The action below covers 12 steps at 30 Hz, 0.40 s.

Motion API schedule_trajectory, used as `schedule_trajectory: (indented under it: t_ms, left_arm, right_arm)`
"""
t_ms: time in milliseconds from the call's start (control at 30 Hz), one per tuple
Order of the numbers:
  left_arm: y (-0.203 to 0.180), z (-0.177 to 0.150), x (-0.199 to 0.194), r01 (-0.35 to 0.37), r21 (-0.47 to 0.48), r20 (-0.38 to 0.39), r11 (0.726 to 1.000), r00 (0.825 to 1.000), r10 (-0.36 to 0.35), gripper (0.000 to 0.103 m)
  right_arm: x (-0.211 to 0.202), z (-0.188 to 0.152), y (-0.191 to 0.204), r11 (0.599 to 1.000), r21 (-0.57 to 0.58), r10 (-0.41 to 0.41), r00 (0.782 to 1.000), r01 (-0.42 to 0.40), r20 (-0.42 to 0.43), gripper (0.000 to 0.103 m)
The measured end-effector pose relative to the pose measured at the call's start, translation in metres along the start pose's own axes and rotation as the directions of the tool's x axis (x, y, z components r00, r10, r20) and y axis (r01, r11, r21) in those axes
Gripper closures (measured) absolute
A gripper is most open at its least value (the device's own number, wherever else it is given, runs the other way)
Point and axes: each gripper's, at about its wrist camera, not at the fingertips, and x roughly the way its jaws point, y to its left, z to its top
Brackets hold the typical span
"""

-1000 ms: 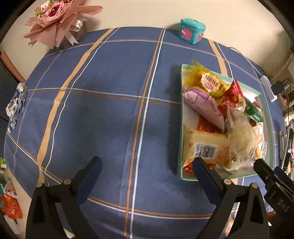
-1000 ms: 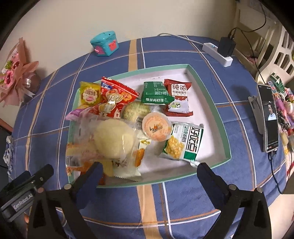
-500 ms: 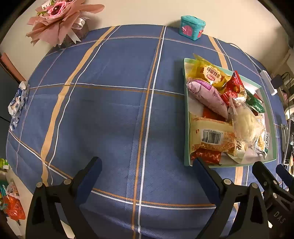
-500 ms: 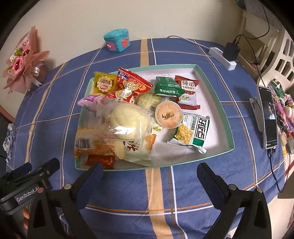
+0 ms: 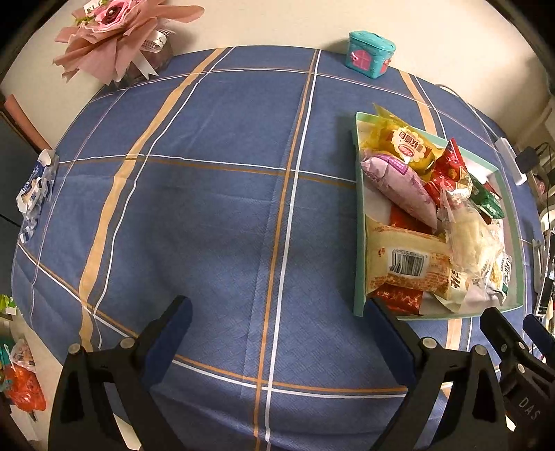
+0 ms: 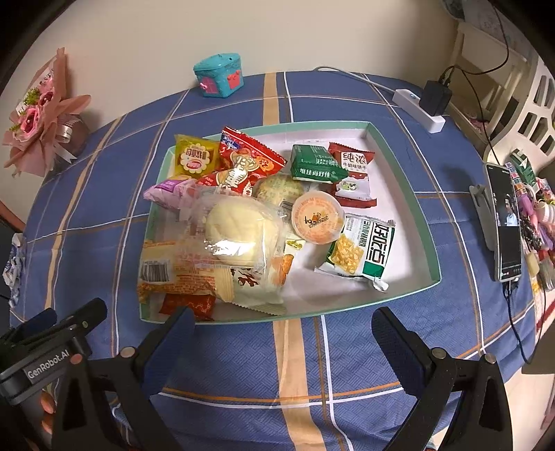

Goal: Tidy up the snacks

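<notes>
A green-rimmed white tray (image 6: 404, 180) on the blue plaid tablecloth holds several snacks: a clear-wrapped bun (image 6: 236, 232), an orange jelly cup (image 6: 317, 218), a green corn packet (image 6: 360, 249), a red packet (image 6: 242, 166), a yellow packet (image 6: 194, 158) and a purple packet (image 5: 402, 185). The tray also shows at the right of the left wrist view (image 5: 359, 249). My right gripper (image 6: 281, 326) is open and empty just in front of the tray's near rim. My left gripper (image 5: 277, 312) is open and empty over bare cloth left of the tray.
A teal toy box (image 6: 218, 74) and a pink bouquet (image 5: 118, 31) stand at the table's far edge. A white power strip with charger (image 6: 425, 107) and a phone on a stand (image 6: 504, 222) sit to the tray's right. A crumpled wrapper (image 5: 34, 187) lies at the left edge.
Both grippers have pulled back from the tray, which now sits farther away in both views. Both stay open and empty. The snacks have not moved.
</notes>
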Motion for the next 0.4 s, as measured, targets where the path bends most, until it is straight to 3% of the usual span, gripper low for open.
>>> schedule_trajectory:
  t_ms: [400]
  left_arm:
    - [0.0033,0.0015,-0.0055,0.002,-0.021,0.03,1.0,1.0,-0.002,0.004]
  right_arm:
    - [0.0007,0.0001,-0.0013,1.0,0.0,-0.011,1.0,0.011,-0.005,0.0]
